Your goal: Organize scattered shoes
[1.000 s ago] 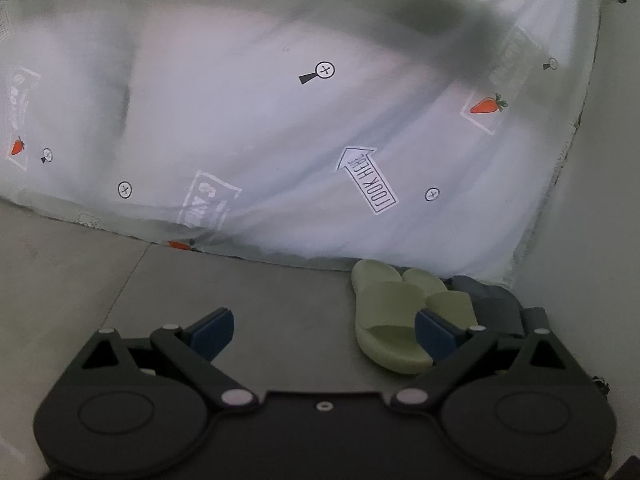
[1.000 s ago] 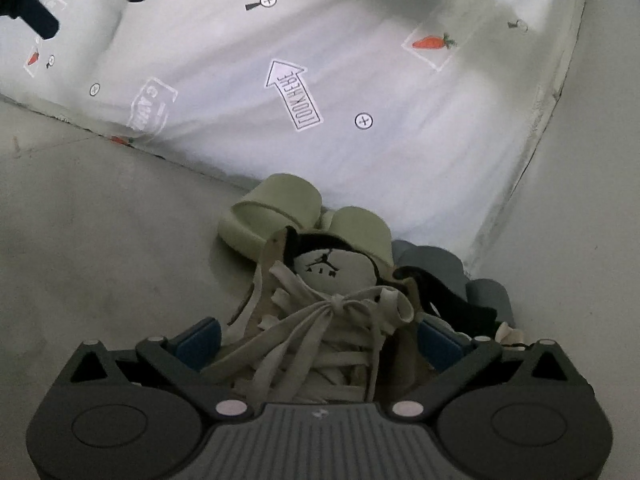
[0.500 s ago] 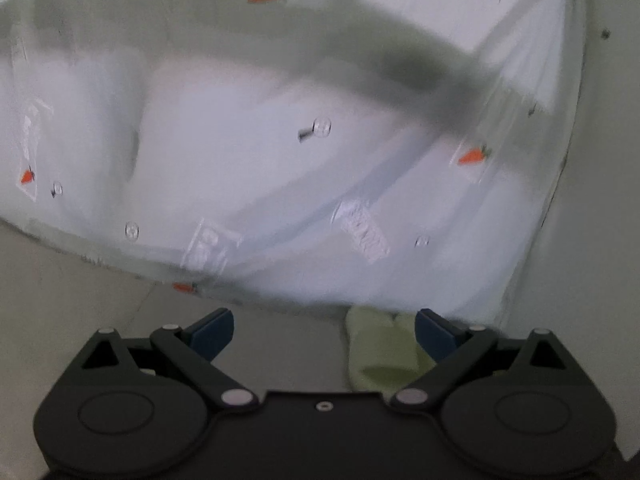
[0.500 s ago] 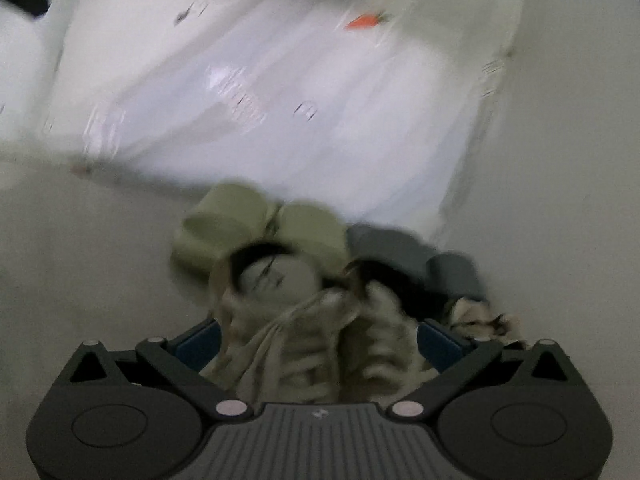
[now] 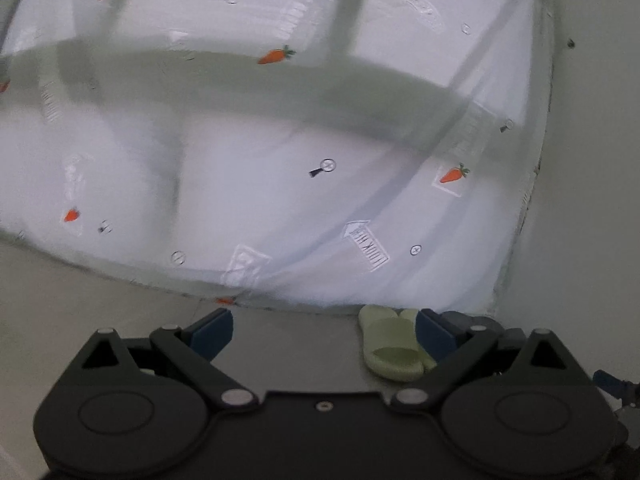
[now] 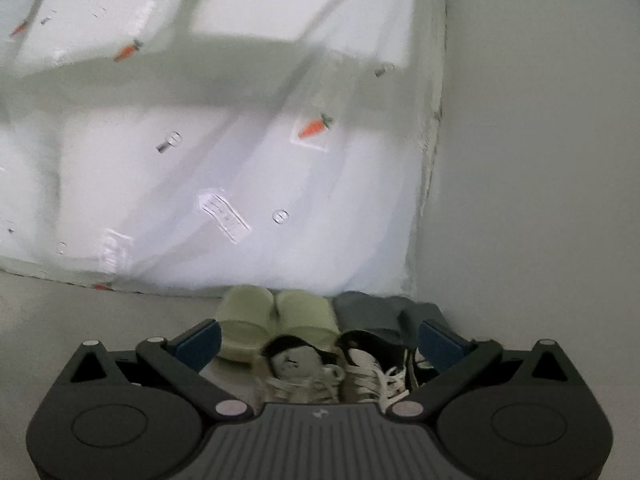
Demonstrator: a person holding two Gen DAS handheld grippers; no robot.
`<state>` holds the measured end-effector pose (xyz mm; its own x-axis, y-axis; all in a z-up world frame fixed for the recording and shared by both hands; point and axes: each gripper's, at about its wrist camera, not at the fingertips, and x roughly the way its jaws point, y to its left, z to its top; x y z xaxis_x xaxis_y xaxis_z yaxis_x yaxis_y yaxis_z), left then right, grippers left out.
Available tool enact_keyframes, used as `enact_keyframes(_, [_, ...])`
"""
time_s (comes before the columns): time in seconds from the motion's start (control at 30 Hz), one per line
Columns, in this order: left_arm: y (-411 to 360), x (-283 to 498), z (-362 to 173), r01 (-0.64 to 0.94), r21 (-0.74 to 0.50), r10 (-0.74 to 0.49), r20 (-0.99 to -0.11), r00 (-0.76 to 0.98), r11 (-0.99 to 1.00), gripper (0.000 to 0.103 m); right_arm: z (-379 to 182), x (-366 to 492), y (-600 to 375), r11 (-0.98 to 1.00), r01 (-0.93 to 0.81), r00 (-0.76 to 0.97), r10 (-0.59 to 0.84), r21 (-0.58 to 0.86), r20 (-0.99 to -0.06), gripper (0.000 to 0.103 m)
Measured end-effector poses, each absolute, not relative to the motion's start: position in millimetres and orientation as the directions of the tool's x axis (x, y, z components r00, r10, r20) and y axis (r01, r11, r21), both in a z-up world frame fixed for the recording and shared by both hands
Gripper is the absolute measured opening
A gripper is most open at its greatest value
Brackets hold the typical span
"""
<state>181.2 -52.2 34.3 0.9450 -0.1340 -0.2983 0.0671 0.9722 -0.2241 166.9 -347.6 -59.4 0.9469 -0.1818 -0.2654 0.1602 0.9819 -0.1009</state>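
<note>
The right gripper (image 6: 320,340) is hanging wide and empty over the sneakers (image 6: 340,376), sitting behind the slippers (image 6: 276,320) by the curtain (image 6: 240,180). The left gripper (image 5: 324,332) is gaping idle. A good finish is probably squaring the pairs.

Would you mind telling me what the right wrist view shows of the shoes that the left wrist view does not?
Only the right wrist view shows the laced sneakers lying between the open right claw, and both green slides side by side. Only the left wrist view shows the open left claw over bare floor, with one green slide clearly visible. Both share the slides, the grey slippers and the carrot-print curtain.
</note>
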Motion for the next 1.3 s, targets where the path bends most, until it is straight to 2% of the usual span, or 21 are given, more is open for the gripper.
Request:
enact_keyframes(0.23, [-15, 124, 44, -0.067, -0.071, 0.045, -0.279, 0.959, 0.995, 0.100, -31, 103, -302, 0.995, 0.099, 0.961, -0.097, -0.007, -0.259, 0.103])
enact_keyframes(0.57, [54, 42, 39, 0.008, -0.094, -0.035, -0.284, 0.958, 0.996, 0.100, -1, 15, -206, 1.000, -0.006, 0.962, 0.011, 0.019, -0.274, 0.103])
enact_keyframes(0.8, [85, -14, 30, 0.007, -0.086, -0.037, -0.357, 0.933, 0.996, 0.100, 9, -37, -163, 0.999, -0.028, 0.948, 0.035, 0.026, -0.317, 0.103])
enact_keyframes(1.3, [116, -88, 19, 0.010, -0.018, -0.016, -0.387, 0.922, 1.000, 0.100, 0, -105, -117, 0.999, -0.031, 0.937, 0.042, 0.036, -0.347, 0.103])
